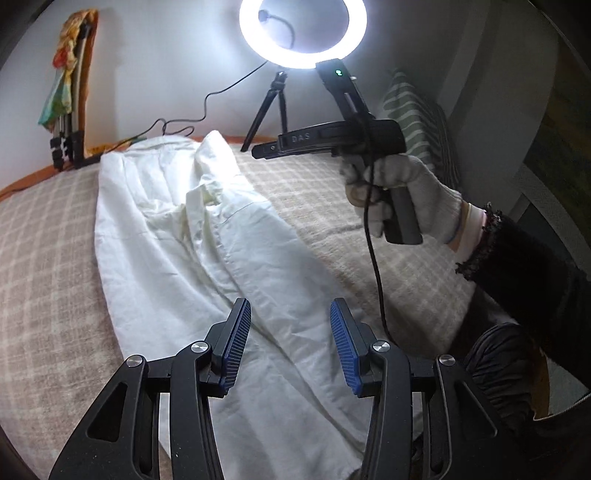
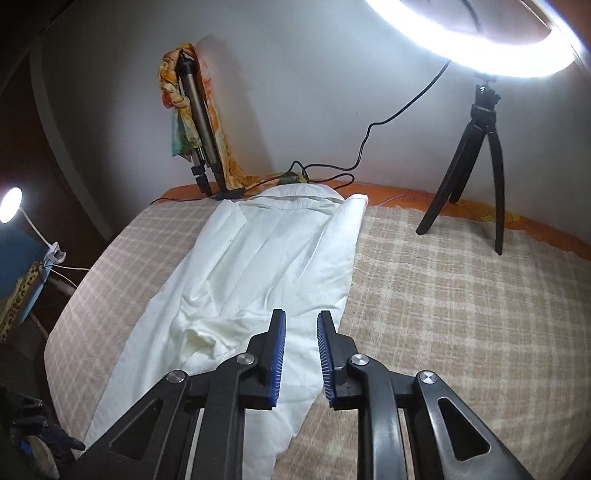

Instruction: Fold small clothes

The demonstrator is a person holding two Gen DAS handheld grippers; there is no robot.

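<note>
The white shirt (image 2: 258, 273) is soft and floppy; its hem is best pinched. Nothing is held by the left gripper (image 1: 290, 343) or right gripper (image 2: 301, 354); both are parted.

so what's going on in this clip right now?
A person with a handheld tool in each hand is folding a white collared cotton shirt spread on a beige checked blanket. The shirt looks partly folded lengthwise, with one sleeve laid across its body. Neither tool holds fabric: the left tool hovers open over the hem end, and the right tool, gripped in a white-gloved hand, has a narrow gap with nothing in it. A white ring light shines from behind.
</note>
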